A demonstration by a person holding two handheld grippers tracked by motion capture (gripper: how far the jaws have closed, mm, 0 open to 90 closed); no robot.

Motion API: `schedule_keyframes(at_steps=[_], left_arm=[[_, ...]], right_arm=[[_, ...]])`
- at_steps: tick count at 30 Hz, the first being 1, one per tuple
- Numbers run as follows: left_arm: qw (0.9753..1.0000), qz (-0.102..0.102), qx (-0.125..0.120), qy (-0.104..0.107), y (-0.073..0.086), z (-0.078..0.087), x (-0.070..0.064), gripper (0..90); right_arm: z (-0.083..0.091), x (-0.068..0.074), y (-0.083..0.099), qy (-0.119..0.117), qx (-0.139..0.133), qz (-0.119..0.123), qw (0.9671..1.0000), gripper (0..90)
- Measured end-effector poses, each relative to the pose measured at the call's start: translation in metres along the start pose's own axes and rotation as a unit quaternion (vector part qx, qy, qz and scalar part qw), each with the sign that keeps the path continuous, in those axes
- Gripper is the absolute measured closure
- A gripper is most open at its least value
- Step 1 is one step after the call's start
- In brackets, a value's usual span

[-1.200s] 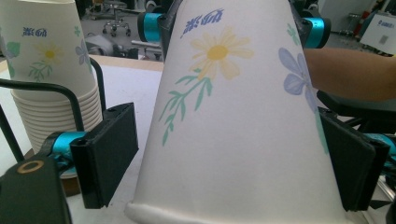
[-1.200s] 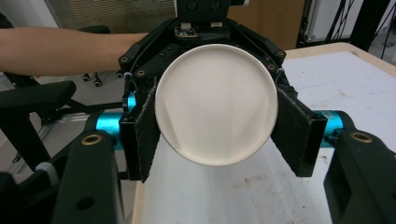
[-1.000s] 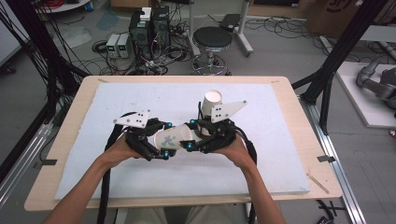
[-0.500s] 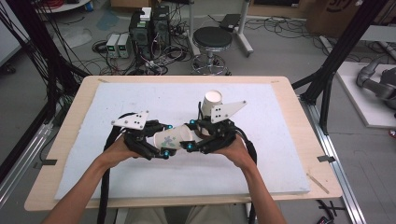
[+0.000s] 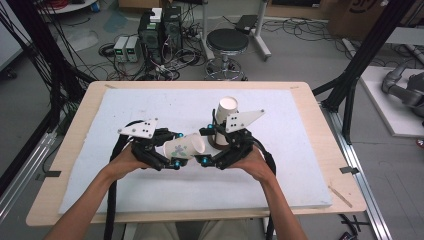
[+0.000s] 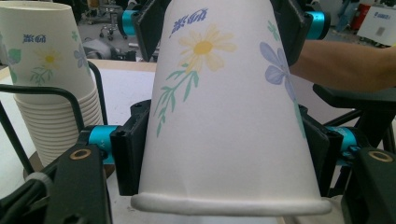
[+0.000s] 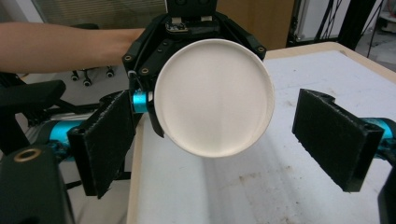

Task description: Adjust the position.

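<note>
while the left gripper [image 5: 172,150] clamps one floral paper cup [image 5: 184,146] sideways, handover is half done.
beside the cup stack [image 5: 226,120], right gripper [image 5: 207,147] gapes empty around its base.

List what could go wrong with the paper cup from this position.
1. The left tongs pinch the thin paper cup near its rim; squeezing harder may crease it.
2. The right tongs stand open around the cup's base; closing off-centre may push it askew.
3. The stack of cups stands close behind; a swing of the right hand might topple it.
</note>
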State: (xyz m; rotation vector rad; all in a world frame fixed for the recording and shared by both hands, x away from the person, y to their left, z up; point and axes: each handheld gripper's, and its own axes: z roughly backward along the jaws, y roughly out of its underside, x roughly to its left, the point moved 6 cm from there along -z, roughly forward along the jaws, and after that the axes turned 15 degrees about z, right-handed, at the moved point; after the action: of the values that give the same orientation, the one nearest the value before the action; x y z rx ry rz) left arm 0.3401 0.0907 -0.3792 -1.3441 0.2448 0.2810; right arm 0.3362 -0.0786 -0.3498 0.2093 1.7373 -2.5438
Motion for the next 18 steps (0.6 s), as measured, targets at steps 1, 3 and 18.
schedule_keyframes(at_steps=[1, 3, 18], left_arm=[[1.0000, 0.002, -0.002, -0.003, 0.000, 0.001, 0.000, 31.5], [1.0000, 0.003, -0.002, -0.007, 0.000, 0.003, 0.000, 31.0], [0.9965, 0.001, 0.067, -0.049, 0.002, 0.019, -0.006, 31.1]], right_arm=[[0.001, 0.001, 0.000, 0.000, 0.001, -0.003, 1.0000, 13.5], [0.001, 0.001, 0.000, -0.002, 0.002, -0.003, 1.0000, 13.5], [0.001, 0.005, 0.011, -0.002, 0.096, 0.013, 0.9953, 13.7]])
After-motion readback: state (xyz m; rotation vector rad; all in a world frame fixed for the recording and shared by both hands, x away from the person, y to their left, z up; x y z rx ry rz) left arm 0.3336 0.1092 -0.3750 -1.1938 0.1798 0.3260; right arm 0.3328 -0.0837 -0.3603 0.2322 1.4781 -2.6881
